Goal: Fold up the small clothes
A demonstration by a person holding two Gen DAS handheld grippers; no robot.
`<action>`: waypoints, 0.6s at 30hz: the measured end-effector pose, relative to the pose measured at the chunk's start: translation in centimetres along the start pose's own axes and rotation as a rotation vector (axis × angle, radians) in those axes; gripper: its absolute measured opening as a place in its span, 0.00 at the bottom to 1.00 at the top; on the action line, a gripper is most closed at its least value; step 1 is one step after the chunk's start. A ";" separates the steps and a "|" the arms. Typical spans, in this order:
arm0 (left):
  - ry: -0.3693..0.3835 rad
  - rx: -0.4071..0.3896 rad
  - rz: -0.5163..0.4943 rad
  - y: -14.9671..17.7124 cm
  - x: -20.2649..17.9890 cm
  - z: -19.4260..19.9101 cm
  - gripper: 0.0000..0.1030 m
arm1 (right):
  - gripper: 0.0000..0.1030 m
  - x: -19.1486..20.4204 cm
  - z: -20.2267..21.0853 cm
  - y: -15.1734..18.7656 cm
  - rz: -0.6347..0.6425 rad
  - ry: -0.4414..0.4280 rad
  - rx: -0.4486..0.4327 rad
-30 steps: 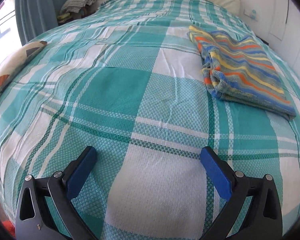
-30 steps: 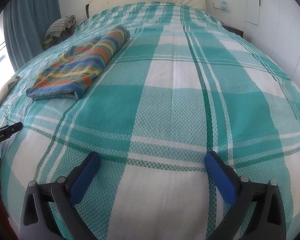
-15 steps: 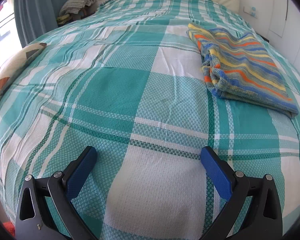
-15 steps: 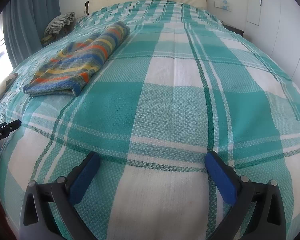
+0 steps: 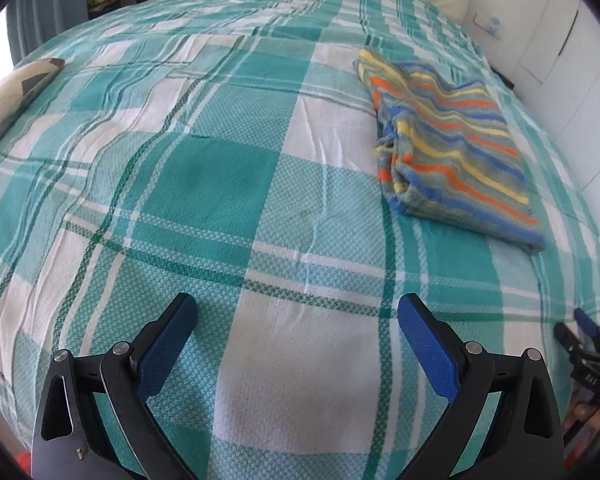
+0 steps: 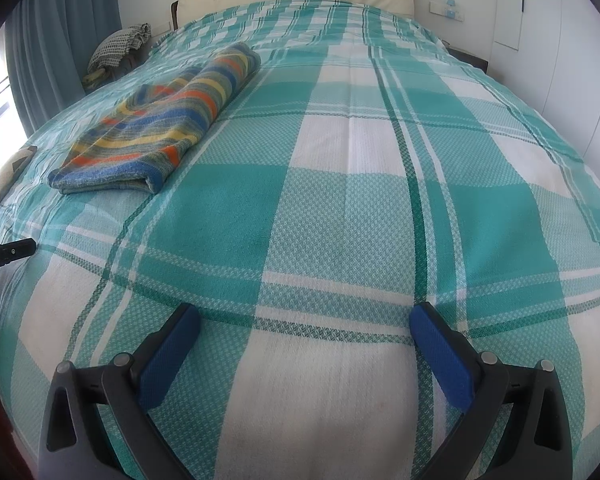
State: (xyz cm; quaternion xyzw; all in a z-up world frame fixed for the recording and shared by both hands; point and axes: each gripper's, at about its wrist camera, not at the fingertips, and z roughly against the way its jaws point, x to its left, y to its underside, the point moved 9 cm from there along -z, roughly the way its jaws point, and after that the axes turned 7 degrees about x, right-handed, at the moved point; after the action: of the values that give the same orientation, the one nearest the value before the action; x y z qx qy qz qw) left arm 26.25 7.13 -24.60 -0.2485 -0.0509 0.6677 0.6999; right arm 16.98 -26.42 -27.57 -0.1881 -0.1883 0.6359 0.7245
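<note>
Beyond my left gripper (image 5: 296, 312) and right gripper (image 6: 304, 320), both spread empty, lies the folded striped garment (image 5: 448, 140) on the bedspread (image 5: 220, 184).

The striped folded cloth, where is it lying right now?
The striped folded cloth lies flat on the checked bedspread, right of centre in the left wrist view and at upper left in the right wrist view, well ahead of both open claws and touching neither.
</note>
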 end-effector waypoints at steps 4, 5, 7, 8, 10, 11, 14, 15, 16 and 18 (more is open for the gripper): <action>0.236 -0.076 0.065 -5.4 -2.6 2.0 0.98 | 1.00 0.6 1.8 -0.4 -0.037 -0.094 0.054; 0.255 -0.055 0.032 -6.8 -3.7 1.1 0.98 | 1.00 1.0 2.6 -1.1 -0.078 -0.169 0.033; 0.242 0.000 -0.069 -9.6 -5.9 -1.9 0.98 | 1.00 2.4 3.2 -3.5 -0.128 -0.288 -0.004; 0.202 0.028 -0.120 -10.6 -6.5 -3.7 0.98 | 1.00 3.2 2.9 -5.1 -0.125 -0.331 -0.011; 0.126 0.098 -0.185 -12.2 -7.3 -7.2 0.98 | 0.99 4.7 1.0 -8.8 -0.107 -0.402 -0.011; 0.118 0.133 -0.201 -12.6 -7.7 -8.5 0.97 | 0.98 5.1 -0.4 -10.6 -0.103 -0.417 -0.009; 0.120 0.169 -0.214 -13.8 -8.7 -10.6 0.98 | 0.83 6.3 -5.2 -15.3 -0.118 -0.489 0.033; 0.123 0.167 -0.201 -14.2 -8.9 -11.0 0.96 | 0.82 7.0 -6.5 -16.4 -0.130 -0.540 0.053; 0.128 0.166 -0.186 -14.4 -9.2 -11.4 0.91 | 0.81 7.9 -7.8 -17.5 -0.144 -0.602 0.076; 0.155 0.181 -0.191 -14.6 -10.2 -12.0 0.23 | 0.70 9.4 -9.5 -19.1 -0.165 -0.636 0.090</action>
State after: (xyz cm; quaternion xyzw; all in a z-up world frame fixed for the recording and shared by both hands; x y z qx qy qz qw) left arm 43.37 -5.78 -26.35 -0.2295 0.0403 0.5788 0.7815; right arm 39.27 -19.67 -25.66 0.0679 -0.3916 0.6094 0.6861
